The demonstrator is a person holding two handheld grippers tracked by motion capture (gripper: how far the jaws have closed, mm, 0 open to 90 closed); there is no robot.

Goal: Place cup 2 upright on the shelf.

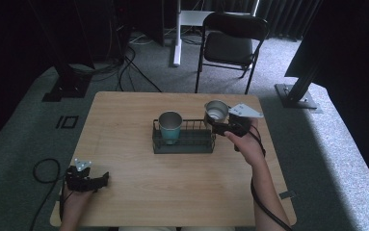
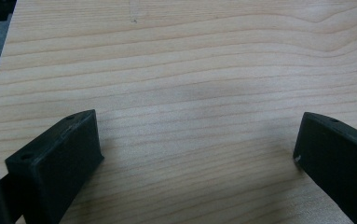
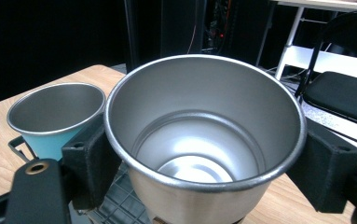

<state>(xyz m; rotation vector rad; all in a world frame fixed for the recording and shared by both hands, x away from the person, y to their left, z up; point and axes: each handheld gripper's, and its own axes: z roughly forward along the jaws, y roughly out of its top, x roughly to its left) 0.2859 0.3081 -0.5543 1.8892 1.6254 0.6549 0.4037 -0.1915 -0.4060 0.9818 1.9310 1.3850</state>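
Note:
My right gripper (image 1: 217,120) is shut on a bare steel cup (image 1: 216,111), upright, at the right end of a black wire rack (image 1: 184,143). In the right gripper view the steel cup (image 3: 204,140) sits between both jaws, its empty inside showing. A teal cup with a steel rim (image 1: 170,126) stands upright in the rack's left part, also seen as the teal cup (image 3: 55,119) beside the held one. My left gripper (image 1: 106,180) rests low at the table's near left corner, open, its jaws wide over bare wood (image 2: 190,93).
The wooden table (image 1: 124,115) has free room in front of and left of the rack. A black folding chair (image 1: 230,43) stands behind the table. Cables (image 1: 42,173) lie on the grey carpet at left. Dark stands flank both sides.

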